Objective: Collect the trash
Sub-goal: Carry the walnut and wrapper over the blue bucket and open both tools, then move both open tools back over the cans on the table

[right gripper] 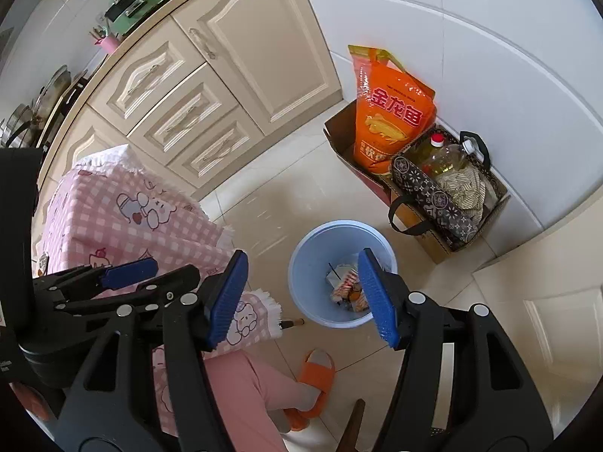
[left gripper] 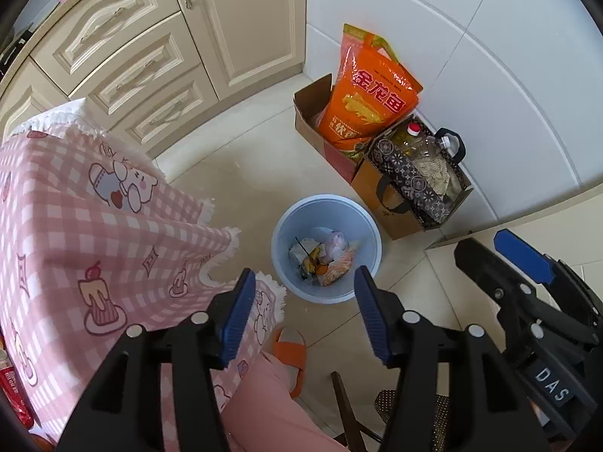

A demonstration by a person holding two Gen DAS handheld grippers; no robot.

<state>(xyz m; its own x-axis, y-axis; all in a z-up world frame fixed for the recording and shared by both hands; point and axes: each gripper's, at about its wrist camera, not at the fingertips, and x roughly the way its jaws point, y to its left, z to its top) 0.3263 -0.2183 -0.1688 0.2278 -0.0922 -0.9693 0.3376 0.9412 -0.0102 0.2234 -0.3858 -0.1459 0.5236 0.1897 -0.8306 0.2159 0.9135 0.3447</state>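
From the left wrist view, the left gripper [left gripper: 299,312] hangs over the blue bin [left gripper: 326,248], which stands on the floor with trash [left gripper: 322,260] inside. To drop well, stay right above the bin. Its jaws are spread and hold nothing.

From the right wrist view, the right gripper [right gripper: 301,297] is spread too, empty, above the bin.

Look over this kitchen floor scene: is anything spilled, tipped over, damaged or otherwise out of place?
Nothing stands out. The blue bin stands upright on the floor with the trash inside it, none visible on the tiles around it. The orange bag and oil bottles sit in their boxes by the wall. Both grippers are open and empty.
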